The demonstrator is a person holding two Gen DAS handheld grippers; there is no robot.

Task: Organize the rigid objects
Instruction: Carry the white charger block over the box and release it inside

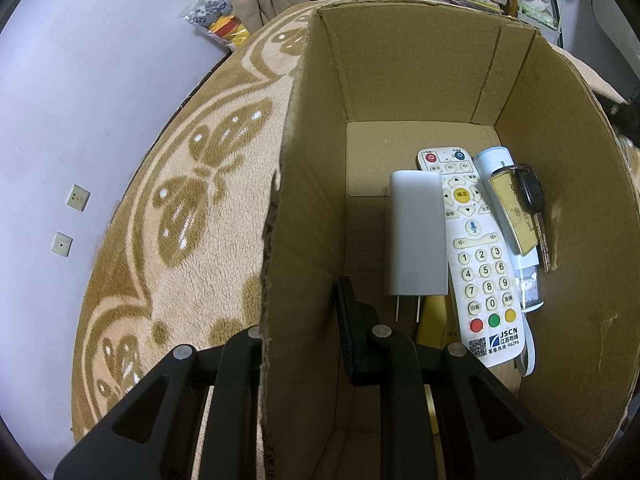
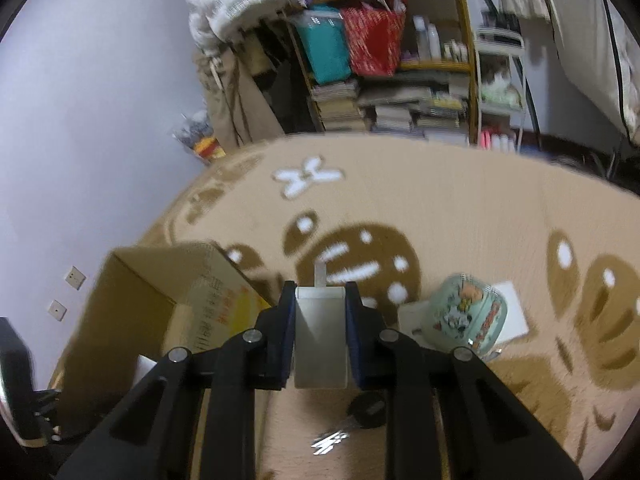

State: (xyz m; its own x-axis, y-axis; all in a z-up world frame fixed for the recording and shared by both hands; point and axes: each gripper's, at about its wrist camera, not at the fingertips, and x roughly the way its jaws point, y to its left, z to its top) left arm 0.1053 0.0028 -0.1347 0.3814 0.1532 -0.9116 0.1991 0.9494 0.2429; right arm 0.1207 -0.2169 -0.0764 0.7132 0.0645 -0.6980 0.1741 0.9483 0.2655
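Observation:
My left gripper is shut on the left wall of an open cardboard box; one finger is inside, the other is hidden behind the wall. On the box floor lie a white charger, a white remote, a pale blue tube and a black car key with a yellow tag. In the right wrist view, my right gripper is shut on a second white charger, held above the blanket with a prong pointing forward. The box stands to its left.
A cartoon-printed cup rests on a white card on the beige patterned blanket. A black key with a silver bunch lies under my right gripper. Crowded shelves stand behind, and a pale wall lies left.

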